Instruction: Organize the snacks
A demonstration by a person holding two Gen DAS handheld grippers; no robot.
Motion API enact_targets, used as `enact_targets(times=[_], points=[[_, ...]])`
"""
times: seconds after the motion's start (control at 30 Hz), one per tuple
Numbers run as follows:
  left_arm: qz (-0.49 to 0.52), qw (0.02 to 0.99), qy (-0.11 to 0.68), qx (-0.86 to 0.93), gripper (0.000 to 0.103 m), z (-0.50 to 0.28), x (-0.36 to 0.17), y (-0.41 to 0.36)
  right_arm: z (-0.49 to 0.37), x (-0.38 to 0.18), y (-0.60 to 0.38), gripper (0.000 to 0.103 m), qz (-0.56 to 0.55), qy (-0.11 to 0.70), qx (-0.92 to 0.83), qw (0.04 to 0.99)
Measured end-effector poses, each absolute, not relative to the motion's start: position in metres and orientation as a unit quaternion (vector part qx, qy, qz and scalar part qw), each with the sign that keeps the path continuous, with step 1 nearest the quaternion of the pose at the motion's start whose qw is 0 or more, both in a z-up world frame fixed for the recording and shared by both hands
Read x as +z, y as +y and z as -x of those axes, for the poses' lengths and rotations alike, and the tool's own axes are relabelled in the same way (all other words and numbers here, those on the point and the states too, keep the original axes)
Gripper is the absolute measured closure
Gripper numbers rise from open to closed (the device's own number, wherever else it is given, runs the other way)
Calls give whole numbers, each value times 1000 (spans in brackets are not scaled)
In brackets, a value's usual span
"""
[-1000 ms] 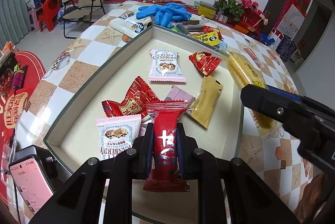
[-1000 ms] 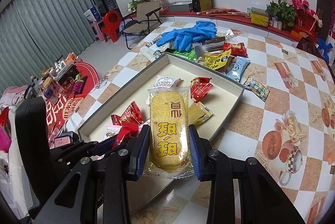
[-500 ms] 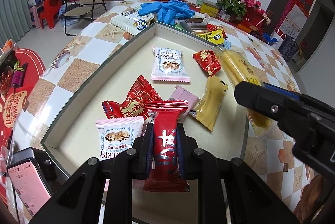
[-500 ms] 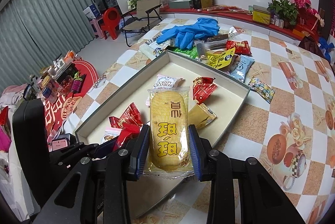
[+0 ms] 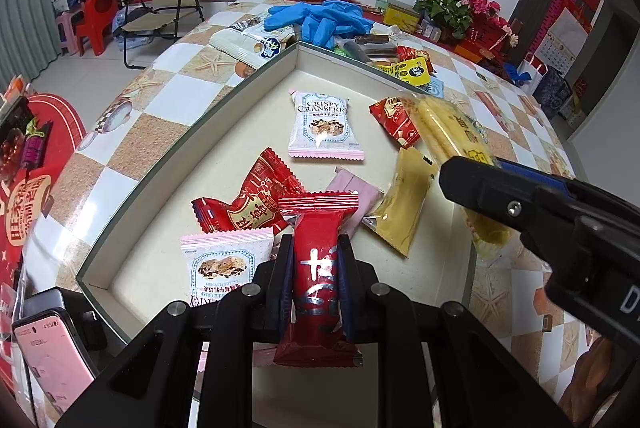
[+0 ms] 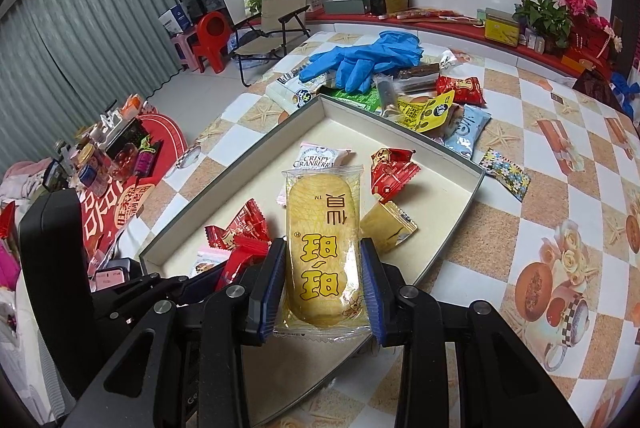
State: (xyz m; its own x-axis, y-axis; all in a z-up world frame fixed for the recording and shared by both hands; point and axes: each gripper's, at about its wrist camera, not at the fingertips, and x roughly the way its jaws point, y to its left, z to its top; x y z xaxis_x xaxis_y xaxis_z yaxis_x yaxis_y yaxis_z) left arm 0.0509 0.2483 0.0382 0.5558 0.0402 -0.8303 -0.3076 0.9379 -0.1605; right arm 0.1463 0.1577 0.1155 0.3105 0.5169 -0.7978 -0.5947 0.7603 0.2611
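While both of our grippers are loaded, the job sits somewhere in the middle: the left gripper (image 5: 316,268) has its fingers clenched on a red snack bar (image 5: 318,280), held above the near end of the tray (image 5: 192,132), and the right gripper (image 6: 326,280) has its fingers grasping a yellow rice cracker pack (image 6: 322,248), held over the tray's near right edge. Neither packet is set down yet, so we judge these two as the step in hand. Inside the tray we already count two cranberry crisp packs (image 5: 322,124), two red wrapped sweets (image 5: 250,204), a pink packet (image 5: 354,194) and a mustard-yellow sachet (image 5: 404,206), lying loosely rather than in rows. Beyond the tray's far corner a heap still waits on the worktop (image 6: 532,132): a yellow pouch (image 6: 426,112), a red packet (image 6: 460,90), a pale blue packet (image 6: 466,130), a floral wrapper (image 6: 505,174) and dark bars beside blue gloves (image 6: 368,62). We reckon a good share of sorting remains.
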Motion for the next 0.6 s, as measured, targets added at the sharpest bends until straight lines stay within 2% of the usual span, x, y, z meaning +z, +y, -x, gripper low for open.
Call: enact_targets(times=[0.6], points=[[145, 869, 461, 106, 82, -55, 37, 253, -153, 110, 166, 66, 46, 478, 343, 807]])
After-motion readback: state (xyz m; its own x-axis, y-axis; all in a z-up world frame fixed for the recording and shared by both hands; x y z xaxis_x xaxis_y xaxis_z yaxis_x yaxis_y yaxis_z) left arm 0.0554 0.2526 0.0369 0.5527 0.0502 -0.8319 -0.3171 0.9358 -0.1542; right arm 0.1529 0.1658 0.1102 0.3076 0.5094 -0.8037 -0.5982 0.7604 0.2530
